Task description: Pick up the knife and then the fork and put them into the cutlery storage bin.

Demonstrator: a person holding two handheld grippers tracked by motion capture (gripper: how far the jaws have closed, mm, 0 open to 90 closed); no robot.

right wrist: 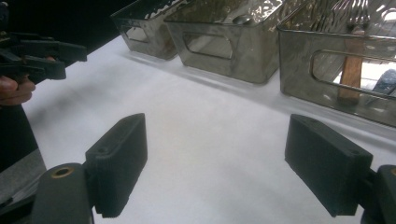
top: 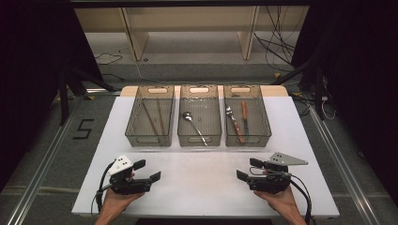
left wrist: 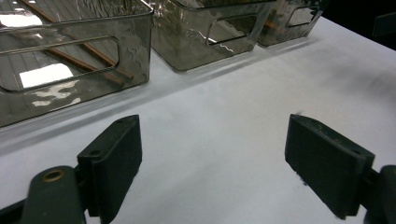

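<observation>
Two grippers idling before three smoked-plastic bins

The left gripper and right gripper are hovering wide open and empty over the matte white table.

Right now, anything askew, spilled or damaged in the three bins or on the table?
Nothing stands out. The three smoky clear plastic bins sit in a row: left bin holds brown chopsticks, middle bin a metal spoon, right bin wooden-handled cutlery. Left gripper and right gripper rest open on the white table.
</observation>
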